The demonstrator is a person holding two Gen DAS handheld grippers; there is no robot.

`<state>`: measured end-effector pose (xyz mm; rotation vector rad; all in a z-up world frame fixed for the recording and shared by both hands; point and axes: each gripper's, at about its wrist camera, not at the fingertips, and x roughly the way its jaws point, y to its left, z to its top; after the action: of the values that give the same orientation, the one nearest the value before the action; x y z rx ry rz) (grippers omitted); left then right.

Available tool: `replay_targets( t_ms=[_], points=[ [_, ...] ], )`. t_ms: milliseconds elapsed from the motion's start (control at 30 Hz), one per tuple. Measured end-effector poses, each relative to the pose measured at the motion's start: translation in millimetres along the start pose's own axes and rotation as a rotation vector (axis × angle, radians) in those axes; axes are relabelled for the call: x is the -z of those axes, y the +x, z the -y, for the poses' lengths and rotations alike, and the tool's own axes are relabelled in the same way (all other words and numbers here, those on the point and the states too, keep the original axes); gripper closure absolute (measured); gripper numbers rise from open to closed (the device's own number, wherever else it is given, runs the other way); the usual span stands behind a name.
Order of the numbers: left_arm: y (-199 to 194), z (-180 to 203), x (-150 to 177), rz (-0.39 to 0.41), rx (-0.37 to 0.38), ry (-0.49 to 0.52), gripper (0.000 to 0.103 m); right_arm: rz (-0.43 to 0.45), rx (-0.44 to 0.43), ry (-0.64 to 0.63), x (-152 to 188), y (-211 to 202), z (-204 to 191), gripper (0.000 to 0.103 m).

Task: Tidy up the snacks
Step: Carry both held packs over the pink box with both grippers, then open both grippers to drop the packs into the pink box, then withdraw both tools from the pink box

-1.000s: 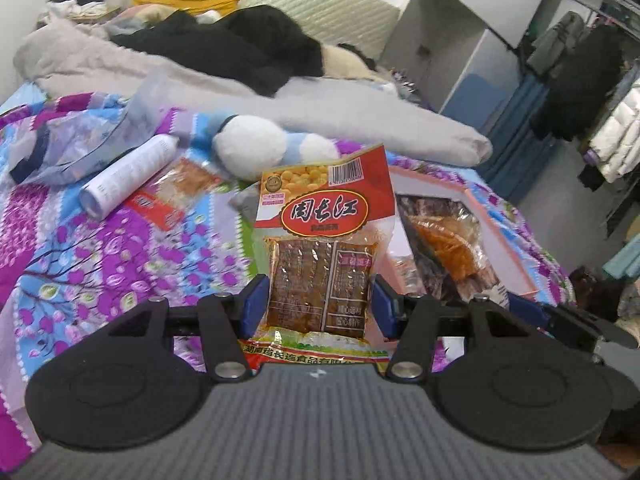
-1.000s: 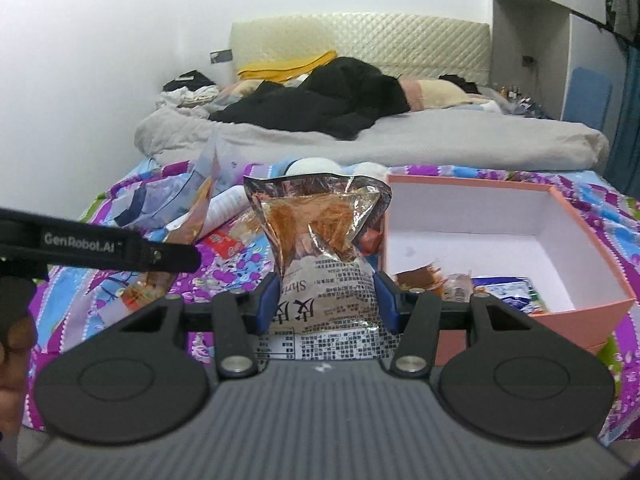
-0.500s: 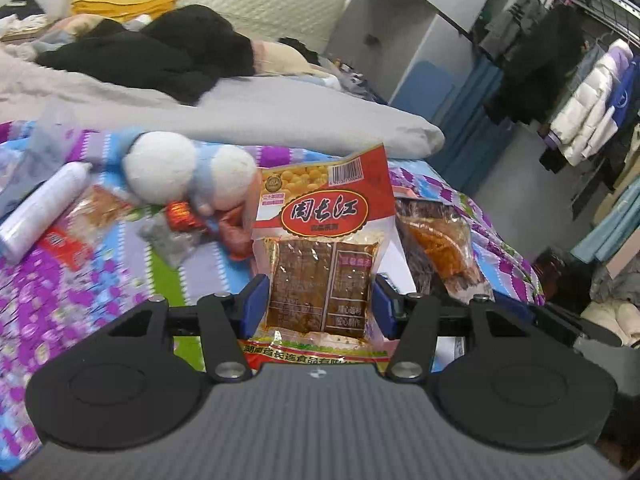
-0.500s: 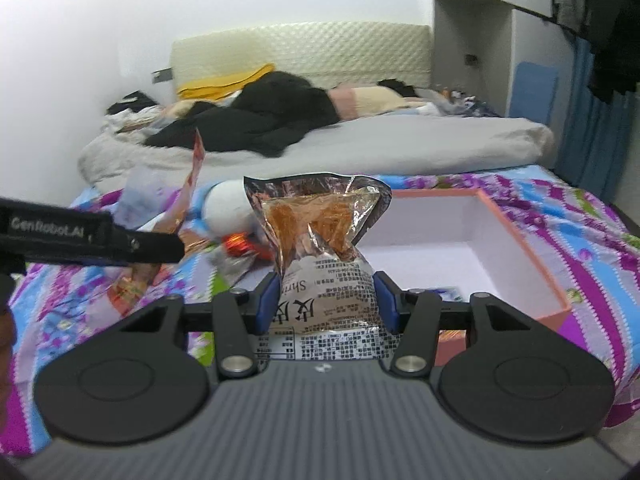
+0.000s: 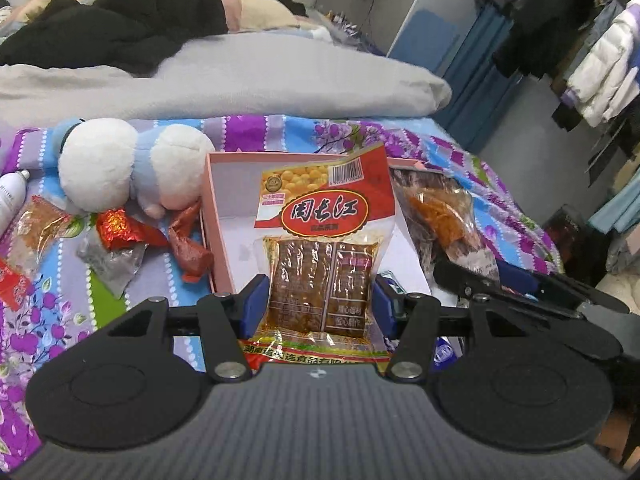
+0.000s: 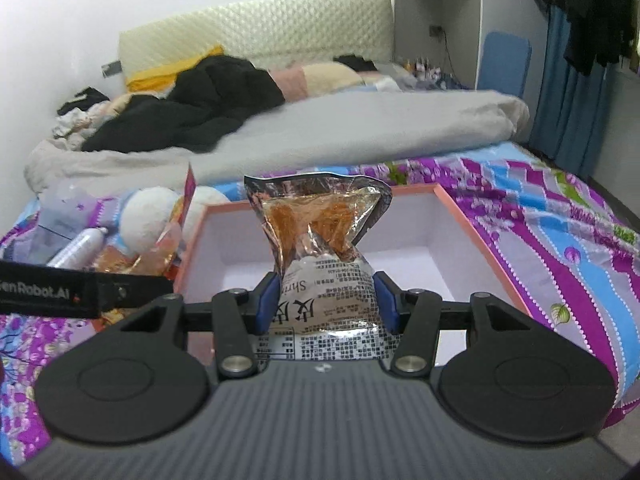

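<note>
My left gripper is shut on a red snack packet with brown dried tofu showing through its clear window. It hangs over the pink box, whose white inside shows behind it. My right gripper is shut on a clear snack bag of orange shreds, held upright above the same pink box. That bag and the right gripper's arm show at the right of the left wrist view. The left gripper's black arm crosses the left of the right wrist view.
Left of the box lie a white and blue plush toy, red foil wrappers, a clear snack bag and a white spray can. A grey duvet and dark clothes cover the far bed. Hanging clothes fill the right.
Both grippers have swung to the right with their packets, from over the patterned bedsheet to over the pink box. The plush toy and wrappers have slid to the left of both views.
</note>
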<state>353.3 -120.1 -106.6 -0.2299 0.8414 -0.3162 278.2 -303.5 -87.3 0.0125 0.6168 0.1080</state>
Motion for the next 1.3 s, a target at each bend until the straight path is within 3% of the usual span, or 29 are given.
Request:
replay_targets(
  t_ms=[200,267,333,400,500,867,1300],
  points=[
    [29,1,-11,-0.044,-0.016,-0.001,0.042,-0.073,0.02,0.03,3,27,20,0.048],
    [33,2,-12,-0.056,-0.017,0.003,0.037,-0.091,0.021,0.043,5,31,25,0.046],
    [34,3,-14,-0.063,-0.031,0.015,0.027,-0.104,0.027,0.048,7,34,27,0.036],
    [29,4,-13,-0.051,-0.033,0.015,0.025,-0.113,0.035,0.048,8,33,27,0.026],
    [20,4,-12,-0.041,-0.023,0.018,0.025,-0.106,0.029,0.041,8,31,28,0.026],
    [-51,6,3,0.06,-0.019,0.054,0.025,-0.018,-0.001,0.056,6,-12,16,0.026],
    [-143,-14,40,0.18,-0.027,0.053,0.025,0.118,-0.086,0.019,20,-85,-32,0.026]
  ],
)
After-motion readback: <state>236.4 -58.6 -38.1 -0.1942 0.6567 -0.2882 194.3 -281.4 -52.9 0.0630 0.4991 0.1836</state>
